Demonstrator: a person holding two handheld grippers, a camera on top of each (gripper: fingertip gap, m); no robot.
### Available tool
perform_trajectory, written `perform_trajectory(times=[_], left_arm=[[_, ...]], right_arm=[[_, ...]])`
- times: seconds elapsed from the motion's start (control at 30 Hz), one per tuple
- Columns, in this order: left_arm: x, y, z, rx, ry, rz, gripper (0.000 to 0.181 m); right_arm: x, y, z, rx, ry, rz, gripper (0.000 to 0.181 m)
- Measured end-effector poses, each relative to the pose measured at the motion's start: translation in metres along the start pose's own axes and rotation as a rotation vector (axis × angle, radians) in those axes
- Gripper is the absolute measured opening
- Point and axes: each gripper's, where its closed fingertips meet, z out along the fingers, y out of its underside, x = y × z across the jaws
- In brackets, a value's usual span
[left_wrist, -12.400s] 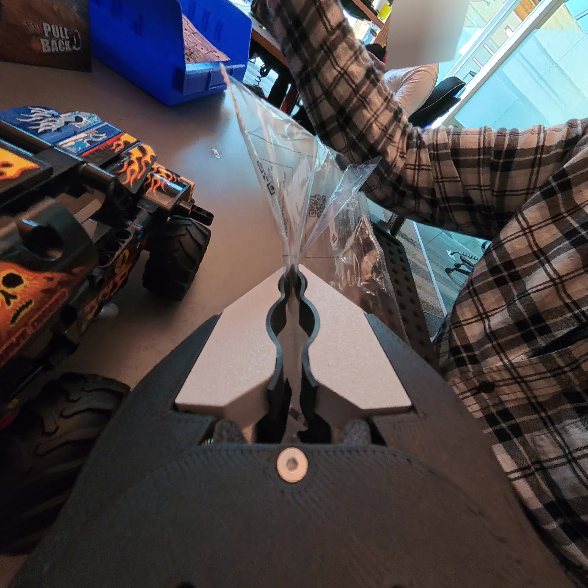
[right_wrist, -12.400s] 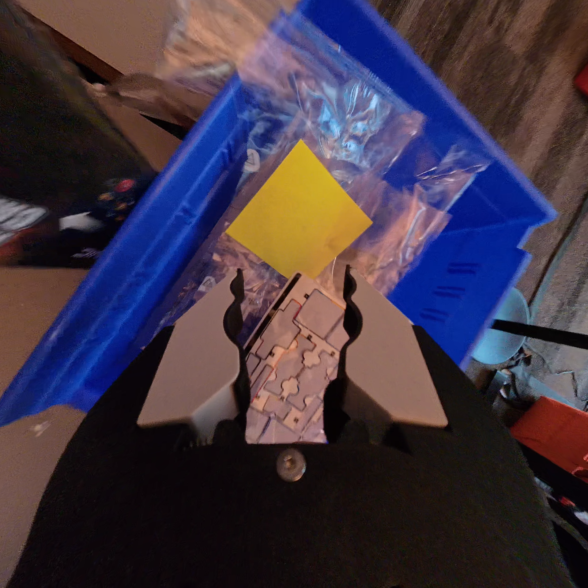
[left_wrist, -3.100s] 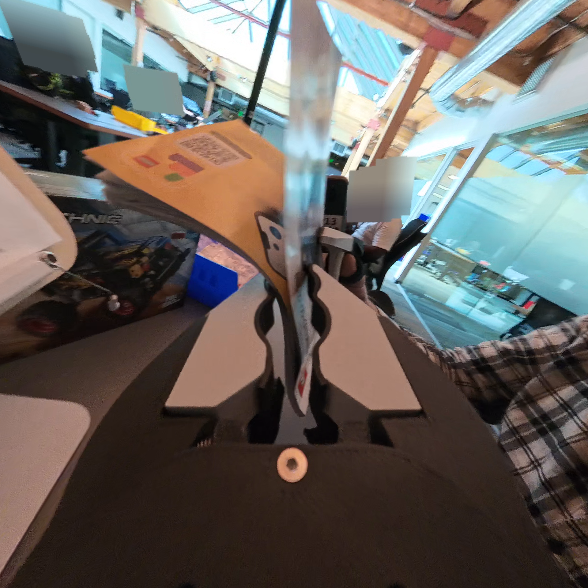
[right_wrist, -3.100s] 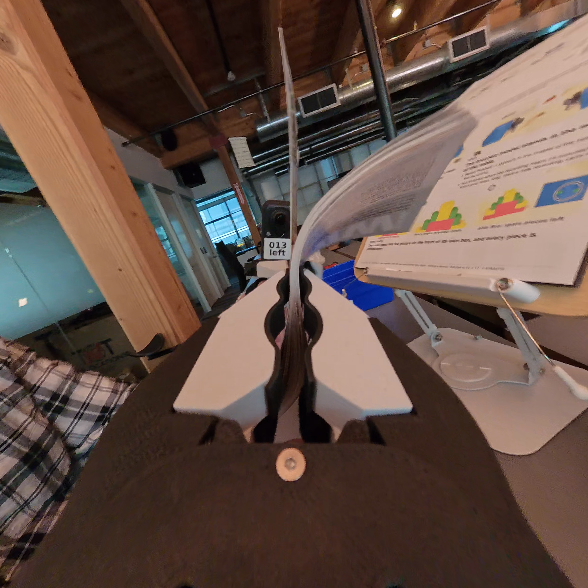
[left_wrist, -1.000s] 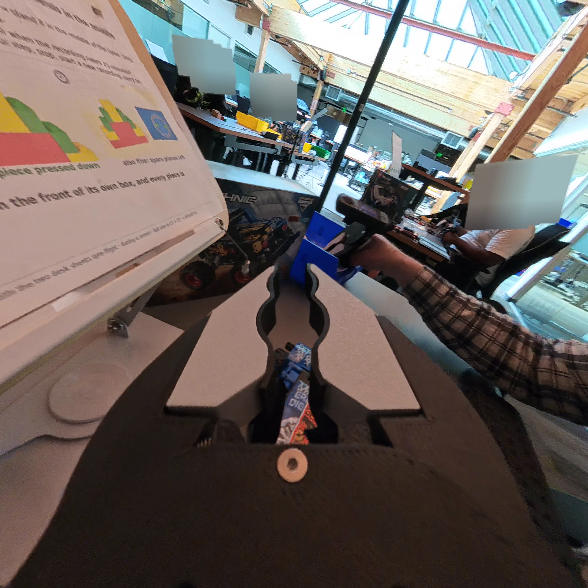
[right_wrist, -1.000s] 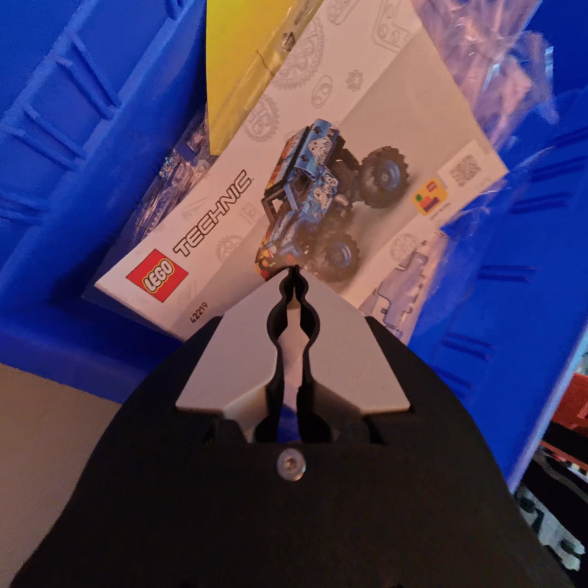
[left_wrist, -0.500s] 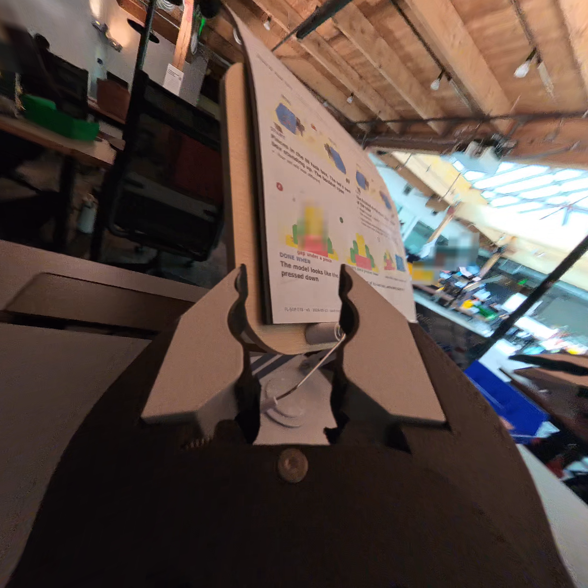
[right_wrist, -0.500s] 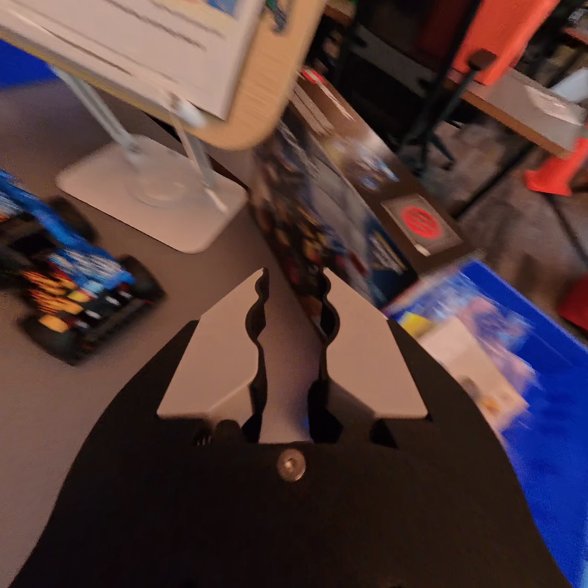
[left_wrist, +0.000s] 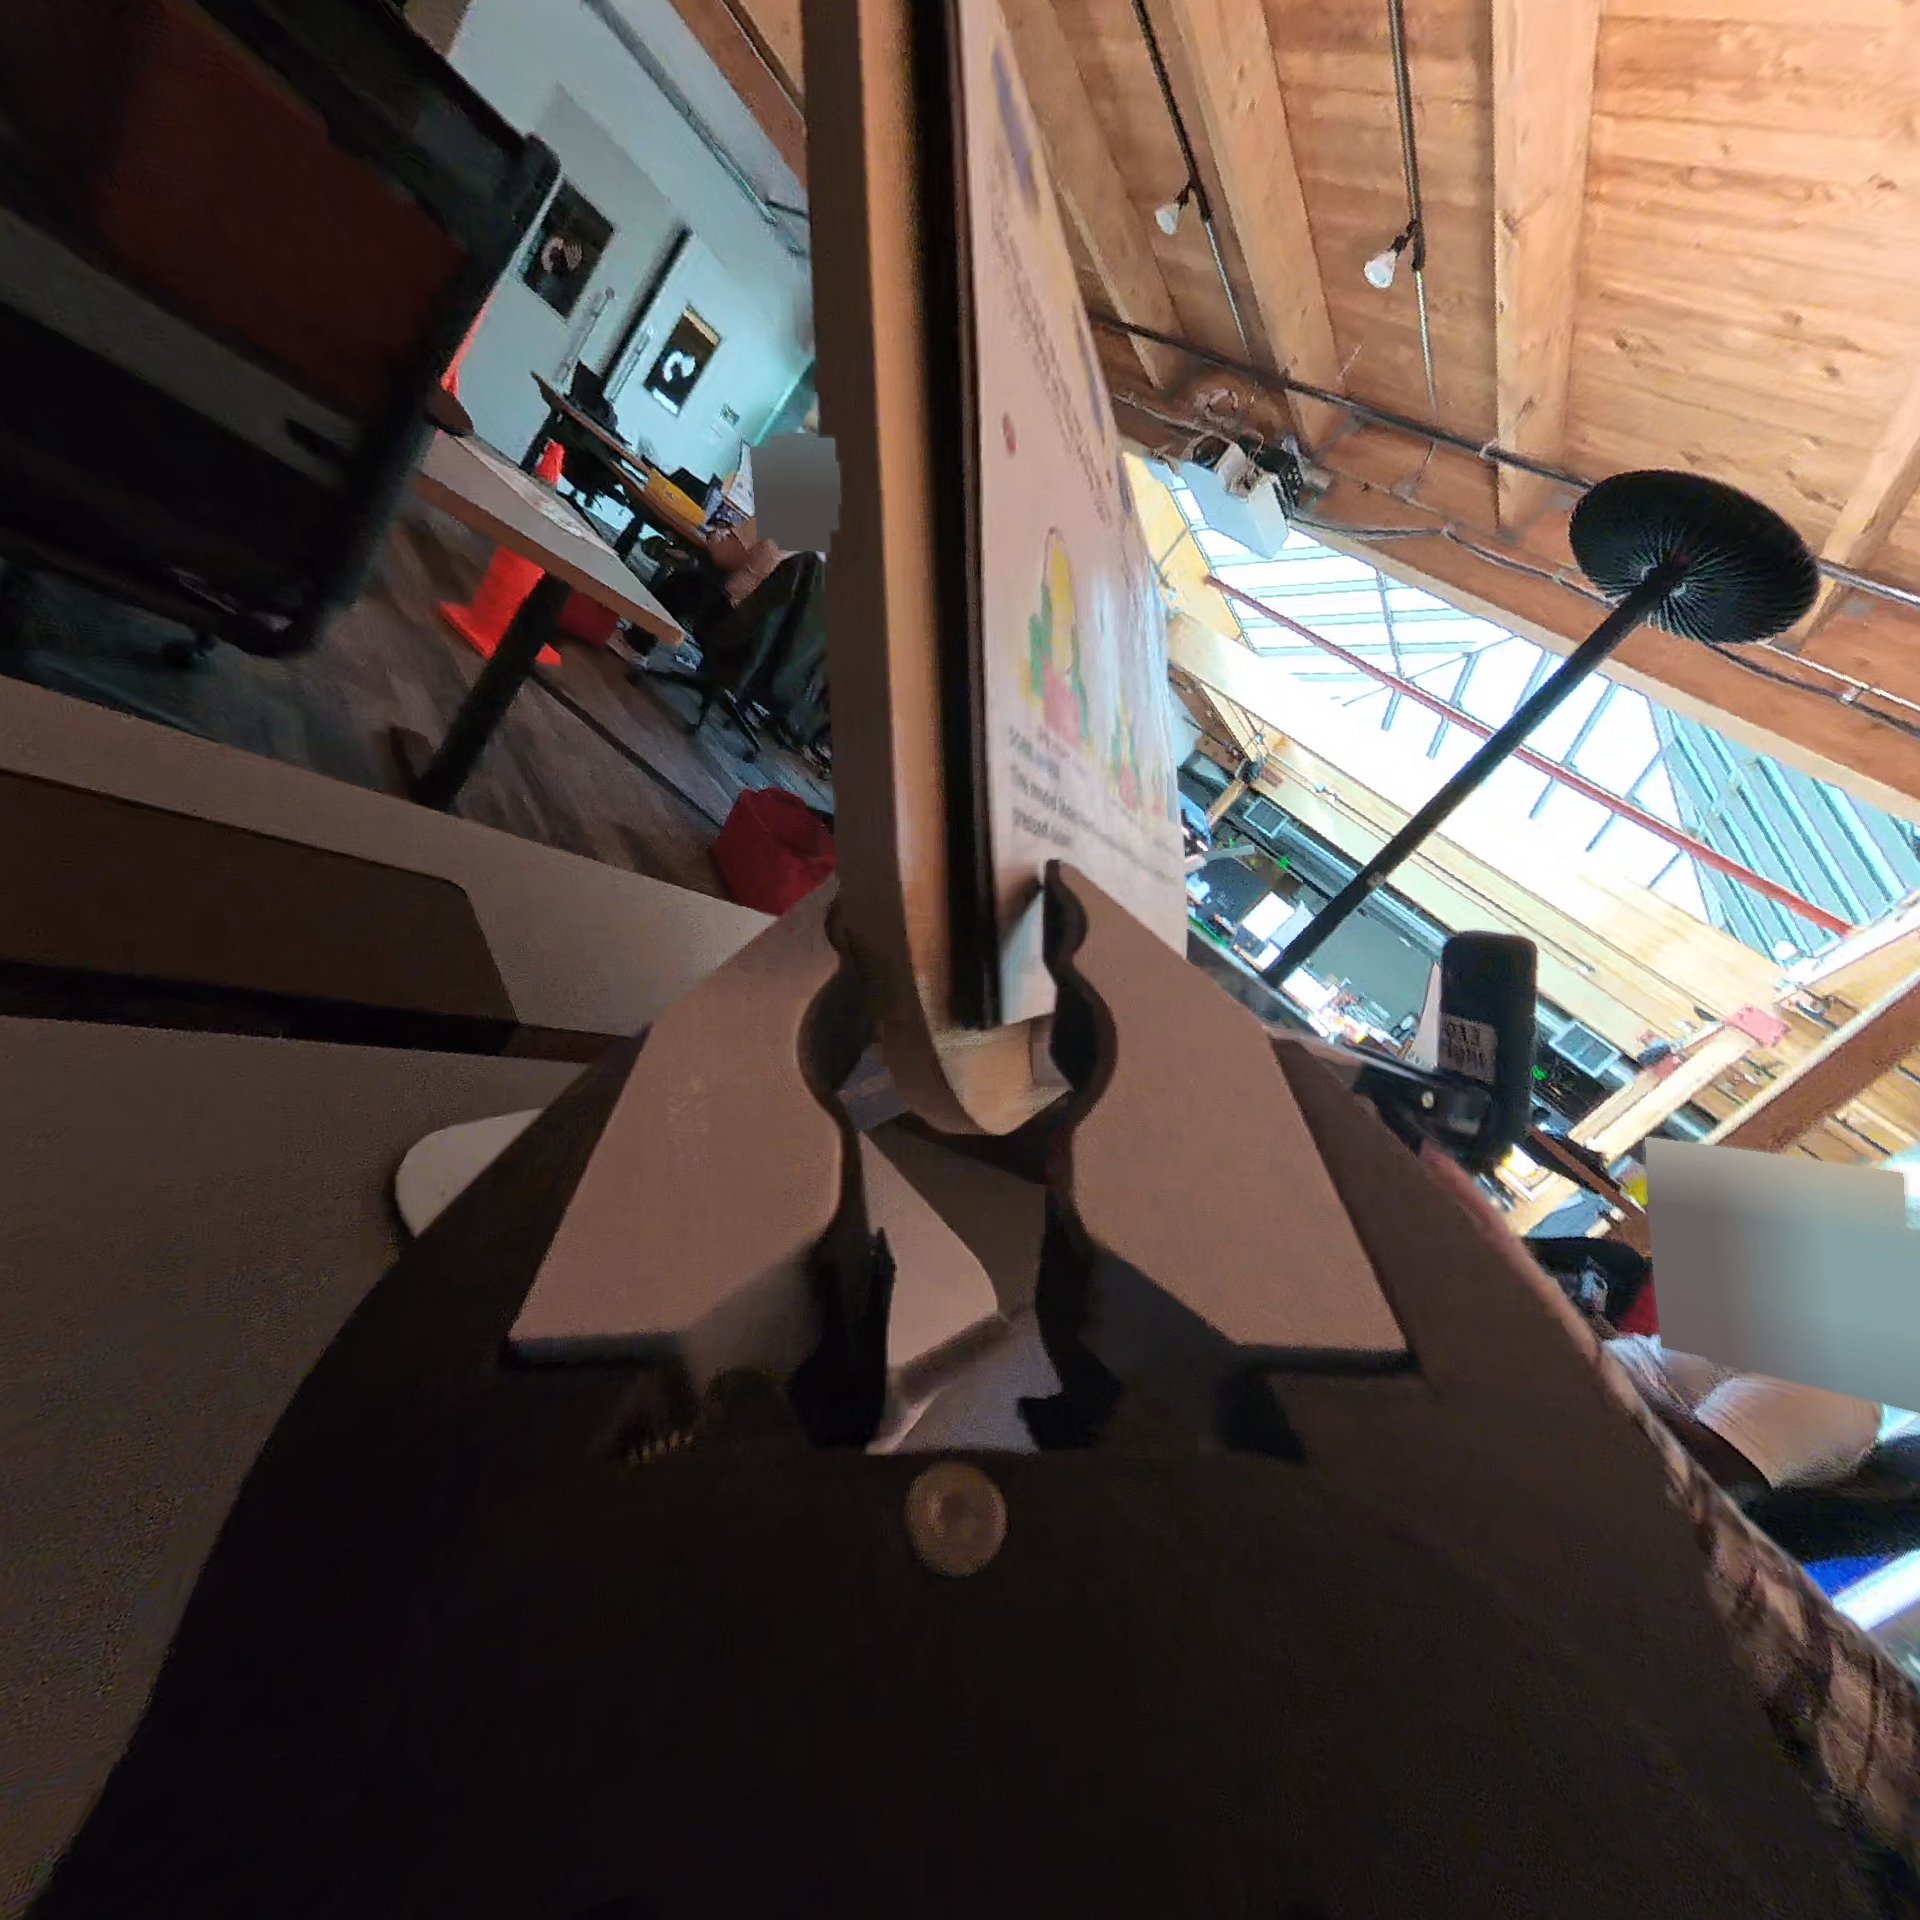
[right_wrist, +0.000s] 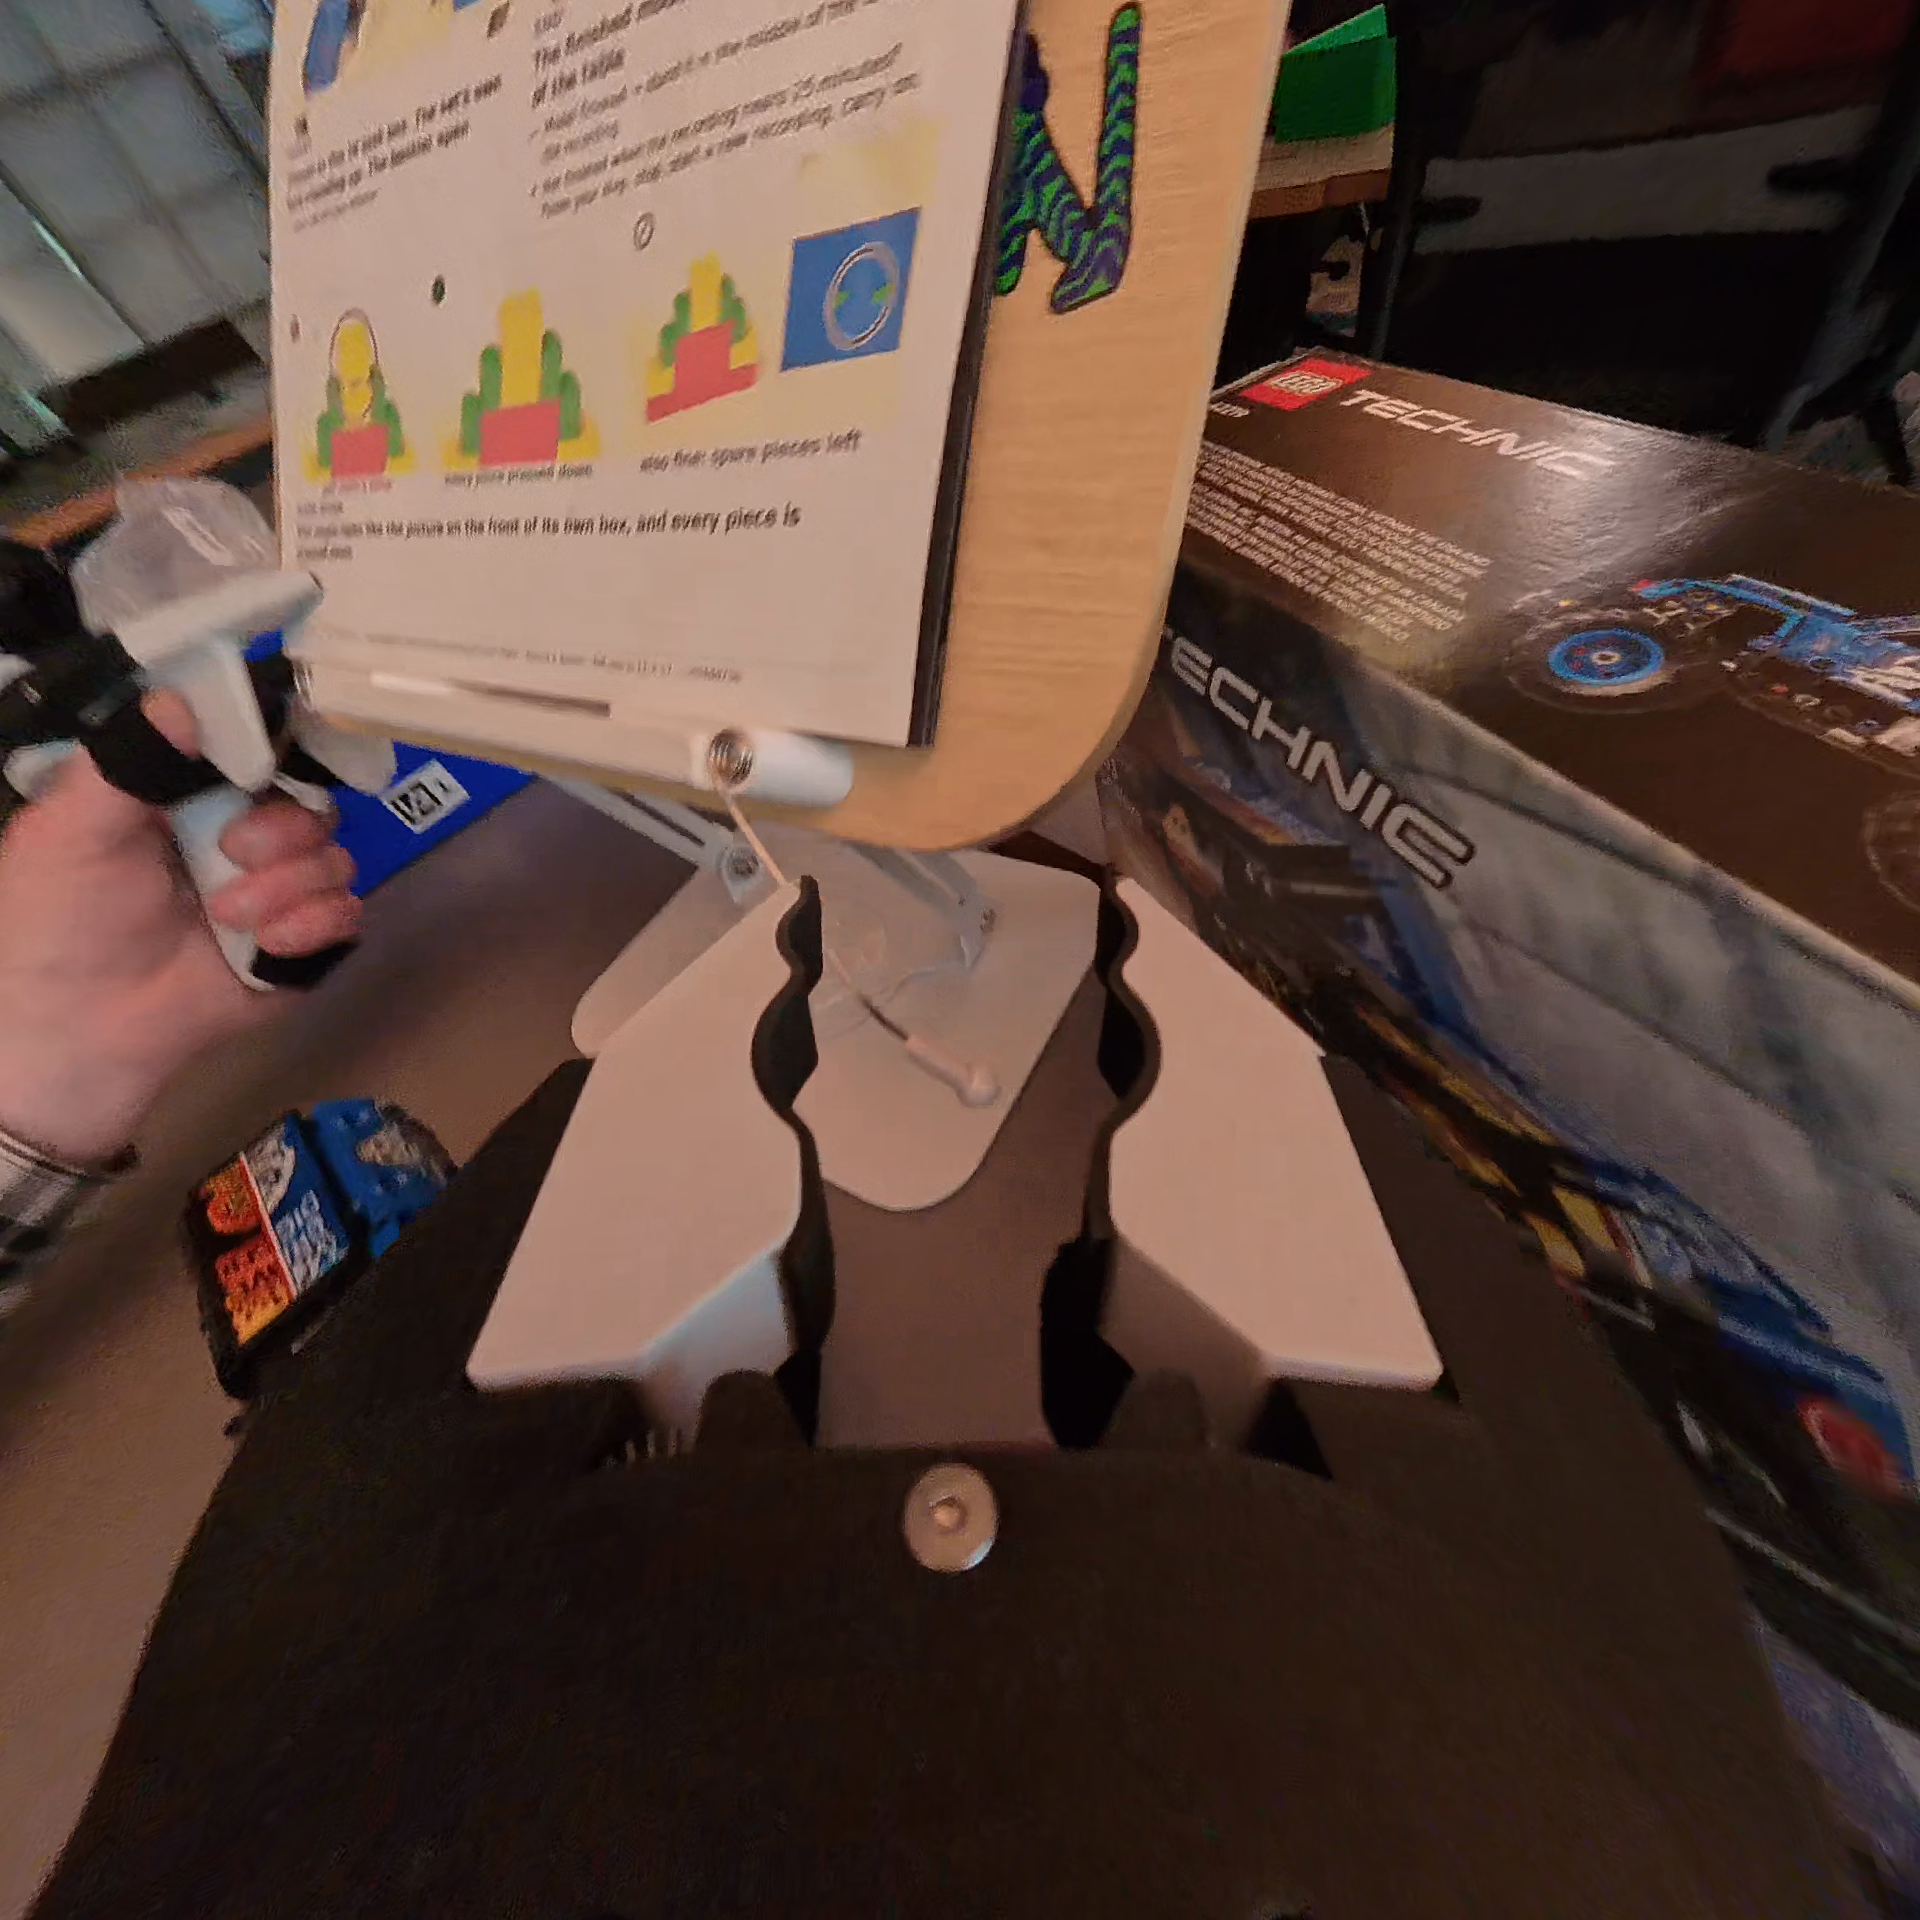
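A wooden document stand carries a printed instruction sheet (right_wrist: 623, 364) on its board (right_wrist: 1070, 582) above a white base plate (right_wrist: 904, 1122). My left gripper (left_wrist: 940, 904) is open, and the board's lower edge (left_wrist: 883, 623) stands edge-on between its fingers; I cannot tell if they touch it. My right gripper (right_wrist: 954, 904) is open and empty, pointing at the base plate just below the board. The left gripper (right_wrist: 208, 665), held by a hand, shows at the board's lower left corner. The right gripper (left_wrist: 1475, 1018) shows beyond the board.
A large dark toy-set box (right_wrist: 1558, 727) stands right of the stand. A blue and black toy truck with flame stickers (right_wrist: 312, 1216) sits on the grey table (right_wrist: 104, 1507) at lower left. A blue bin (right_wrist: 436, 800) lies behind the stand.
My left gripper has moved in, so the board's edge is now between its fingers. My right gripper has swung from the box and bin towards the stand and opened wider.
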Motion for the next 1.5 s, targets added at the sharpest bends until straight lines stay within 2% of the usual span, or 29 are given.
perform_trajectory(times=[0.13,0.2,0.4,0.63,0.73,0.8,0.9,1.03,1.13,1.23,1.33,1.43,1.5], left_arm=[[0.0,-0.001,0.001,-0.017,0.107,-0.034,0.018],[-0.001,-0.002,0.002,-0.056,0.094,0.02,0.019],[-0.018,-0.02,0.005,-0.029,0.124,0.025,0.02],[-0.039,-0.034,0.008,-0.092,0.143,0.021,0.022],[-0.054,-0.042,0.006,-0.141,0.074,0.062,0.029],[-0.062,-0.047,0.003,-0.139,0.048,0.084,0.031],[-0.065,-0.05,0.0,-0.122,0.034,0.094,0.032],[-0.067,-0.059,-0.006,-0.133,-0.094,0.178,0.042],[-0.051,-0.081,-0.012,-0.093,-0.167,0.274,0.055],[-0.016,-0.104,-0.015,-0.044,-0.217,0.419,0.053],[0.031,-0.117,-0.015,-0.03,-0.248,0.581,0.057],[0.087,-0.109,-0.007,-0.071,-0.17,0.67,0.057],[0.116,-0.082,0.004,-0.172,-0.094,0.723,0.062]], right_arm=[[-0.007,-0.002,0.023,-0.01,-0.089,0.052,0.051],[-0.006,-0.003,0.029,-0.015,-0.057,0.018,0.052],[-0.012,-0.002,0.032,-0.032,-0.093,0.025,0.03],[-0.029,0.004,0.04,-0.096,-0.09,-0.023,0.026],[-0.038,0.01,0.047,-0.139,-0.095,-0.054,0.019],[-0.047,0.015,0.054,-0.154,-0.103,-0.058,0.02],[-0.07,0.028,0.068,-0.194,-0.173,-0.081,0.008],[-0.08,0.025,0.062,-0.173,-0.167,-0.126,0.019],[-0.079,0.018,0.035,-0.158,-0.135,-0.191,0.031],[-0.078,0.017,0.001,-0.153,-0.108,-0.231,0.041],[-0.076,0.028,-0.029,-0.168,-0.086,-0.229,0.05],[-0.075,0.048,-0.053,-0.189,-0.09,-0.213,0.056],[-0.078,0.061,-0.064,-0.189,-0.116,-0.178,0.056]])
